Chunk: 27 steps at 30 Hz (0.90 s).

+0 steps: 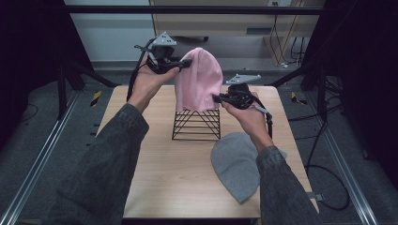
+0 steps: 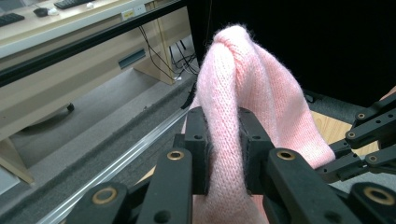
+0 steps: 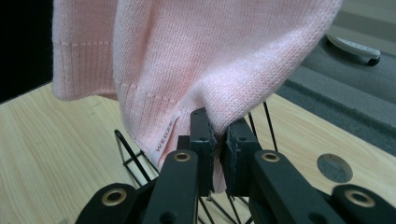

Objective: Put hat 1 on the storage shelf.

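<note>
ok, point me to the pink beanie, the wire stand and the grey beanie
pink beanie [image 1: 199, 77], high view, middle of the knit body.
wire stand [image 1: 197, 124], high view, front wires below the pink beanie's hem.
grey beanie [image 1: 234, 161], high view, middle of the crown, flat on the table.

Tongs [image 3: 218, 135] clamped on pink beanie [image 3: 205, 60] hem, black wire rack [image 3: 135, 161] beneath

Dark grey denim sleeves [image 1: 108, 159], black claws, brass rivets, grey triangular plates, trailing cables
</note>
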{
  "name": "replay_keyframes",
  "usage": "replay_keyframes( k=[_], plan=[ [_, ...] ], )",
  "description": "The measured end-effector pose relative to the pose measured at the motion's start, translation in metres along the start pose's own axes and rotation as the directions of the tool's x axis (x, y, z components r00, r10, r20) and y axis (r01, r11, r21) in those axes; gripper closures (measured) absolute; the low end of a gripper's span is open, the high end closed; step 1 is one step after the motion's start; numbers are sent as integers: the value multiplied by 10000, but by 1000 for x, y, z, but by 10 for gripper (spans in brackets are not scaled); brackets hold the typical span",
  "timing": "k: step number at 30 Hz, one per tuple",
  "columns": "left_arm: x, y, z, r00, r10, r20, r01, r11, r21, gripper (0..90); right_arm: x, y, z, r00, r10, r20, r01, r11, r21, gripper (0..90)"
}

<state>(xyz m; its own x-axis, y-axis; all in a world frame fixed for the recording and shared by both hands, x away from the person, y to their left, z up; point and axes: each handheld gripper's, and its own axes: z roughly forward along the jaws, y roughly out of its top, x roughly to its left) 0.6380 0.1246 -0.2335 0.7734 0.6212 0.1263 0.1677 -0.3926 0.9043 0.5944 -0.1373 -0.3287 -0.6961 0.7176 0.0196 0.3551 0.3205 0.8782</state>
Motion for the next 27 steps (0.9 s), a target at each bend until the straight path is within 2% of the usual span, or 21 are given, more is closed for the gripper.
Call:
replay_keyframes(
  k=[6, 8, 18, 22, 27],
  plan=[
    [-6, -9, 1, 9999, 14, 143, -13, 10000, -31, 768, 2, -12, 1, 9999, -109, 15, 109, 9999, 107, 836],
    [-7, -12, 1, 9998, 4, 188, -5, 10000, 20, 768, 3, -16, 2, 9996, -284, 94, 281, 9992, 300, 836],
    [-12, -22, -3, 9995, -47, 315, 47, 10000, -19, 768, 3, -24, 3, 9994, -323, 157, 314, 9981, 524, 835],
    [-14, -28, -5, 9994, -29, 356, 26, 10000, 66, 769, 3, -29, 3, 9994, -297, 163, 286, 9976, 626, 835],
    [-19, -35, -4, 9988, 80, 476, -95, 9995, 313, 769, 5, -36, 8, 9991, -384, 179, 364, 9942, 1008, 835]
  ],
)
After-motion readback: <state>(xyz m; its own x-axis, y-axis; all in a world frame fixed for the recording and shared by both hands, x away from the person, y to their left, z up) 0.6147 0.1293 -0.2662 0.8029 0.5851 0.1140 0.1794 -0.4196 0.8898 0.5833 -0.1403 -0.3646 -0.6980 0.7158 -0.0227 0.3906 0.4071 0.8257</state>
